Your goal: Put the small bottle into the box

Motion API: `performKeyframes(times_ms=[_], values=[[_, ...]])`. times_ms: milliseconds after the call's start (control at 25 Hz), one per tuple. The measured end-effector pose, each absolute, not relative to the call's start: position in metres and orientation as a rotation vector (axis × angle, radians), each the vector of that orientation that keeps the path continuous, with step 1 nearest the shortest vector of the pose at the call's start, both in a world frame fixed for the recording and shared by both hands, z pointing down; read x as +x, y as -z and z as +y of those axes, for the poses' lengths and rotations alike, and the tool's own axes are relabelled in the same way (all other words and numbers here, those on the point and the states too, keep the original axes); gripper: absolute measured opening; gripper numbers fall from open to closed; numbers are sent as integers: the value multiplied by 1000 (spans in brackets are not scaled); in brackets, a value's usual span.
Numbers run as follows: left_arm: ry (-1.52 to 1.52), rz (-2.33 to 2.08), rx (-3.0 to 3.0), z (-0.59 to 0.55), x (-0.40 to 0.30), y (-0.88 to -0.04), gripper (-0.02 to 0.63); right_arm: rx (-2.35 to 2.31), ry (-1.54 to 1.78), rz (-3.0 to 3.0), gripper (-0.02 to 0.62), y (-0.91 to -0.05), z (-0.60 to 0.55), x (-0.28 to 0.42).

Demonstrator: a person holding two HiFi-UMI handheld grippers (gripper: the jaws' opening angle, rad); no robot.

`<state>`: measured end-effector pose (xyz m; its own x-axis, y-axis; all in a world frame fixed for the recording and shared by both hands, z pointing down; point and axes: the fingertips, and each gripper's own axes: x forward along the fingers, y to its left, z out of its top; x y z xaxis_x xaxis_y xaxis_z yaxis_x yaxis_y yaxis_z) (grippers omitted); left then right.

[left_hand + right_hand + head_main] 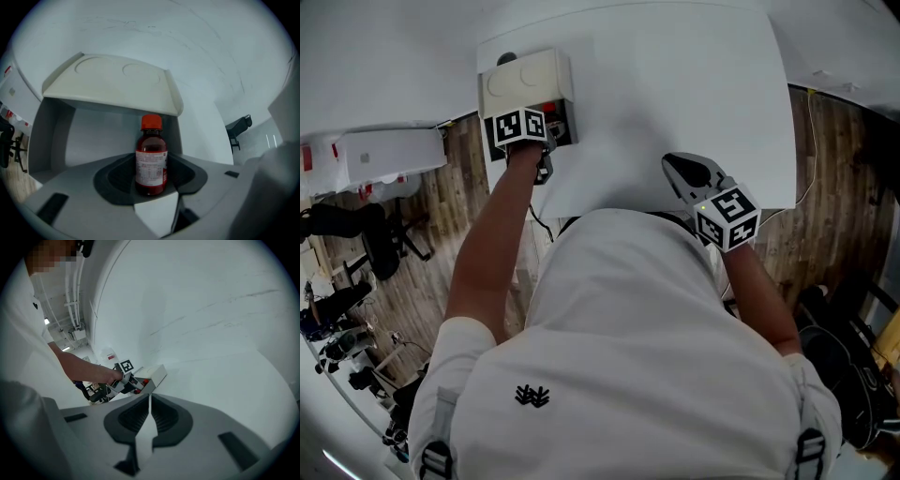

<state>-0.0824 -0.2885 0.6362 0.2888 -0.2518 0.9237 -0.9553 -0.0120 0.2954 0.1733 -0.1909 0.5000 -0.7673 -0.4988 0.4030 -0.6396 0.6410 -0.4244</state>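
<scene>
The small brown bottle (151,159) has a red cap and a white label. It stands upright between the jaws of my left gripper (151,190), which is shut on it. It sits in the mouth of the cream box (112,89), under the raised flap. In the head view the box (530,80) lies at the left edge of the white table (694,94), with my left gripper (546,127) at its opening. My right gripper (680,169) hovers over the table's near edge, shut on nothing. In the right gripper view the box (153,375) lies far off to the left.
The table's left edge runs just beside the box, with wooden floor (441,197) below. Office chairs (356,234) and gear stand on the floor at the left. A thin cable (811,141) hangs past the table's right edge. A dark bag (848,375) lies at the lower right.
</scene>
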Motion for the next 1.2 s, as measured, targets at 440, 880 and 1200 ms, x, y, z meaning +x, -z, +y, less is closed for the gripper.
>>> performKeyframes(times_ms=[440, 880, 1200], values=[[-917, -1107, 1400, -283, -82, -645, 215, 926, -879, -2620, 20, -506, -199, 178], [-928, -1045, 1405, -275, -81, -645, 213, 884, -866, -2626, 20, -501, -201, 171], [-892, -1017, 1453, -274, -78, -641, 210, 872, -846, -2628, 19, -499, -202, 165]])
